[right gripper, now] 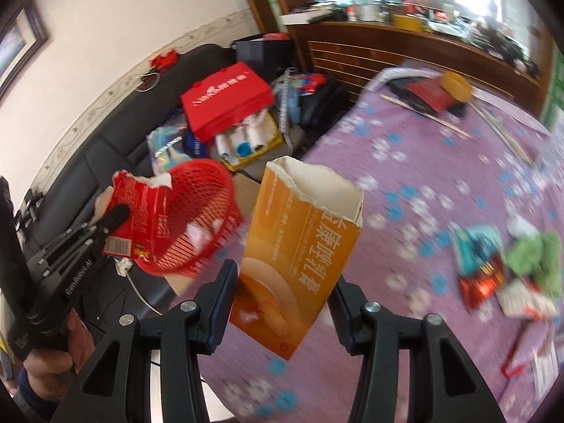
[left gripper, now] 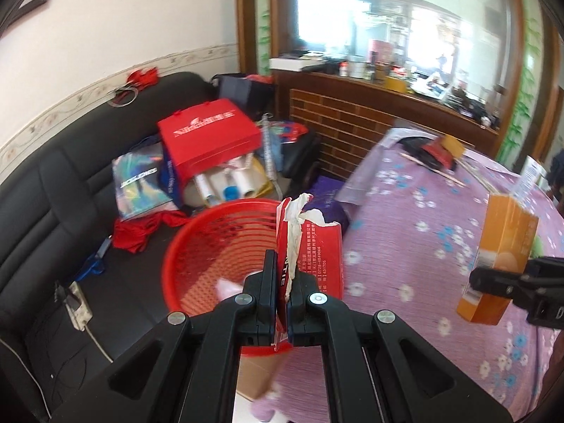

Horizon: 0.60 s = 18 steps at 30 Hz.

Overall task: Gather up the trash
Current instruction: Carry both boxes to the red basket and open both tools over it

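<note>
Left tool (left gripper: 282, 303) pinches a torn red packet (left gripper: 310, 246) over the red basket (left gripper: 211, 243); right tool (right gripper: 285, 303) grips an orange carton (right gripper: 299, 246).

the mouth of the red basket (left gripper: 225, 246) is open from above, holding only a little pale scrap low inside; the torn red packet (left gripper: 310, 246) pinched in the left gripper (left gripper: 282, 282) hangs over its near rim. the purple floral tablecloth (left gripper: 405, 246) lies bare between the basket and the orange carton (right gripper: 303, 257) in the right gripper (right gripper: 282, 303). beyond the basket, a red gift bag (left gripper: 211, 137) and white rolls (left gripper: 225, 183) crowd the black sofa (left gripper: 70, 194). wrappers (right gripper: 493, 268) clutter the cloth to the right.
</note>
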Available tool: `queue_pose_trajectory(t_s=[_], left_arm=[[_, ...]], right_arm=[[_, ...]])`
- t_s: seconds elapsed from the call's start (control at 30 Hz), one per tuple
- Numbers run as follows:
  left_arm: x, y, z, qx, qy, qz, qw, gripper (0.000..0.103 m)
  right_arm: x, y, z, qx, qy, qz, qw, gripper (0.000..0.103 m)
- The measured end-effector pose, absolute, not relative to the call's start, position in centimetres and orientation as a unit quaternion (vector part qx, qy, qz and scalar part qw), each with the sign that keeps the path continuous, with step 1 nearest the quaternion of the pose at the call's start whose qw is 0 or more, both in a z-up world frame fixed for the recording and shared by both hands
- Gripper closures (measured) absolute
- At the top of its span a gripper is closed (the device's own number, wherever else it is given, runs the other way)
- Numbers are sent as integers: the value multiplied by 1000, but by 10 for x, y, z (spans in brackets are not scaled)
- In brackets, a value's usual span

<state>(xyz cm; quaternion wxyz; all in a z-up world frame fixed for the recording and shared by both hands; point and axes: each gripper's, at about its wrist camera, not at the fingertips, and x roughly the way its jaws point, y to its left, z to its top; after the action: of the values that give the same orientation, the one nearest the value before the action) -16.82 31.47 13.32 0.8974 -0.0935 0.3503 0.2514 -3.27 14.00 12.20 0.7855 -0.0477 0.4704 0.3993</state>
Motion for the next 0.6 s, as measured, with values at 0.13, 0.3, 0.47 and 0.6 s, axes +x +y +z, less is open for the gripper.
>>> queue_pose_trajectory(t_s=[0.13,0.3,0.47,0.6], left_arm=[[-173,349,127,-109,358,268,888,100],[-175,375,118,-122,366,274,881,99],[-175,396,109,-132,371,272,878,99],[-174,405,108,-143,367,274,877,91]], right_arm=[[-30,189,127,-64,463,423,777,49],[-25,241,126,-80,461,443,765,48],[-18,285,119,-94,465,454,754,47],[-16,312,107,-102,486,467,732,40]])
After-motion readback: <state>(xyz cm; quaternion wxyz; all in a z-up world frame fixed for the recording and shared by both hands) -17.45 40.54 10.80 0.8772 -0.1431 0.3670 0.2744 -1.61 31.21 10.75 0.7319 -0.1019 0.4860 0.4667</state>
